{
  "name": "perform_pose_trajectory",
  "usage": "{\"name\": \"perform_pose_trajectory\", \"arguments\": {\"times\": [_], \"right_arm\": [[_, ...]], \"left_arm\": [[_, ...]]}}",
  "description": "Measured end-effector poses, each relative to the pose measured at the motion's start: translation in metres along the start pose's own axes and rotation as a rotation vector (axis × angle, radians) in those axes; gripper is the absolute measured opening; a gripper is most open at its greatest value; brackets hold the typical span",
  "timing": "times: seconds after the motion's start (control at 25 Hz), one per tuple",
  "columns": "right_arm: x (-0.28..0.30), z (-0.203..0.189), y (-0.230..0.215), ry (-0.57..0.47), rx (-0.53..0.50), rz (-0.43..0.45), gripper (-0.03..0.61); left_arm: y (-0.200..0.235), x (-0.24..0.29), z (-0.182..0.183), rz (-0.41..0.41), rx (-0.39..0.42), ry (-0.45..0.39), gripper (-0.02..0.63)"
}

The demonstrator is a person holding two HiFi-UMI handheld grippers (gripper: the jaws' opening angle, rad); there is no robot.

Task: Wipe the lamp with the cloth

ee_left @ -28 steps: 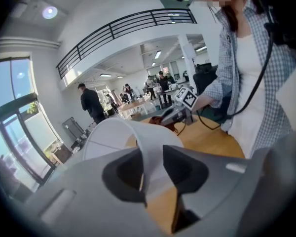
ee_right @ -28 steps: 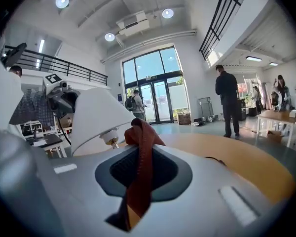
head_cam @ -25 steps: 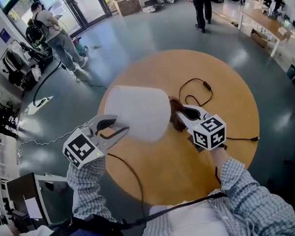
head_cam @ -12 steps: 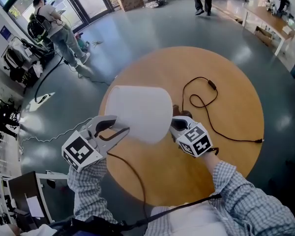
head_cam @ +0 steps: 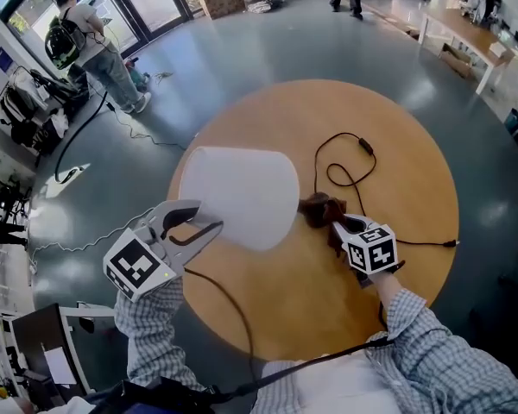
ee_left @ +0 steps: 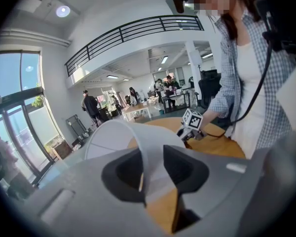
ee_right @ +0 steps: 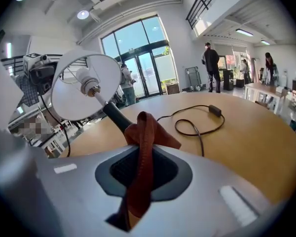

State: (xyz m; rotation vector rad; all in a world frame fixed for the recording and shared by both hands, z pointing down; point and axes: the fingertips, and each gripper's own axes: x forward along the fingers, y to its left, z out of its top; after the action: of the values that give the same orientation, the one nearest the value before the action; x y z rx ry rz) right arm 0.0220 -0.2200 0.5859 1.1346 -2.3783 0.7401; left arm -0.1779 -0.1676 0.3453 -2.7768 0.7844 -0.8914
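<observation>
the lamp (head_cam: 242, 195) leans over the 9 o'clock side of the round wooden table (head_cam: 406, 158). in the head view its white shade covers the stem and base, so how the base meets the wood cannot be told there. the left gripper (head_cam: 209, 223) comes in from 7 o'clock, its jaws partly closed on the shade's thin lower rim, which runs up between them in the left gripper view (ee_left: 155, 154).

the right gripper (head_cam: 337, 225) reaches in from 5 o'clock with its jaws nearly together, pinching the rust-brown cloth (head_cam: 320, 207). the cloth's free end is bunched just beside the shade's 3 o'clock edge; whether it touches the lamp cannot be made out. in the right gripper view the cloth (ee_right: 143, 144) stands in a fold above the jaws and its lower end drops out of sight between them. beyond it at 11 o'clock are the shade's open inside, the bulb (ee_right: 88, 88) and the dark stem (ee_right: 114, 116), the stem's foot hidden behind the cloth.

a black cord (head_cam: 346, 172) loops at the table's middle and runs to the 3 o'clock edge.
</observation>
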Motion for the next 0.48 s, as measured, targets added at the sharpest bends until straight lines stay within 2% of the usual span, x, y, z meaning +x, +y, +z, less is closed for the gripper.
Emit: {"name": "perform_pose_trajectory", "arguments": {"times": [0.08,0.2,0.48], "right_arm": [[0.001,0.005,0.001,-0.02,0.024,0.007,0.051],[0.008,0.028,0.022,-0.066,0.004,0.055,0.051],[0.008,0.103,0.1,-0.248,-0.065,0.27,0.051]], "left_arm": [[0.001,0.001,-0.001,0.0,0.008,-0.003,0.12],[0.001,0.002,0.001,0.001,0.02,0.0,0.12],[-0.004,0.008,0.009,-0.007,0.047,0.012,0.121]]}}
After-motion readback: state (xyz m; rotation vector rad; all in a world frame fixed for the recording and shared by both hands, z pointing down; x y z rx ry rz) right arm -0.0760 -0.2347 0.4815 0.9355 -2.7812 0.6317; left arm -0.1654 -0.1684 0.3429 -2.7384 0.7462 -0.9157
